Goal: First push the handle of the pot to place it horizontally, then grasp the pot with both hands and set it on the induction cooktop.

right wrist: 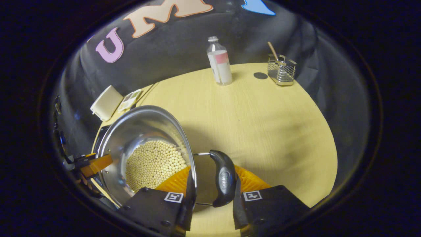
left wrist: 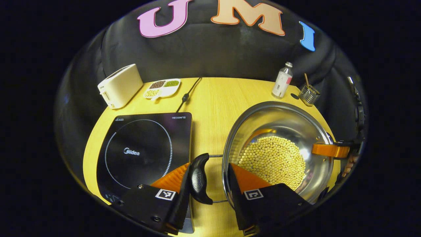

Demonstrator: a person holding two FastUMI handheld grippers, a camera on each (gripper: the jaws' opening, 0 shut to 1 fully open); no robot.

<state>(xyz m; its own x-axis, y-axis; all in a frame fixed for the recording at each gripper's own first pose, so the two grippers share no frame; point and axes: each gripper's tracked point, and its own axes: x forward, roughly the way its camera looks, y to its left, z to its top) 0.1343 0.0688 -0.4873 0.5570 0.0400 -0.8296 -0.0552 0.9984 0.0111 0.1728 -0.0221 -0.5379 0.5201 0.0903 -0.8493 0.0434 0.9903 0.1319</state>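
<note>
1. My left gripper (left wrist: 209, 166) has its jaws spread to a middling width. They are clamped on the pot (left wrist: 279, 128). One finger presses the outer face of the black side handle (left wrist: 199, 179), and the other sits inside the rim against the steel wall.
2. In the left gripper view that grip is at the bottom centre. The bowl of the pot swells up and to the right of my jaws, with a bed of pale beans (left wrist: 273, 161) on its floor.
3. My right gripper (right wrist: 213, 169) does the same on the far side, at about the same width. One finger is inside the rim and the other is against the outside of the opposite handle (right wrist: 223, 177).
4. In the right gripper view the pot fills the lower left, just left of my jaws. The handle lies level between them at the bottom centre.
5. The induction cooktop (left wrist: 141, 148) lies at the lower left of the left gripper view, just beside the pot but not under it.
6. I cannot tell whether the pot's base touches the yellow surface (left wrist: 213, 98).
</note>
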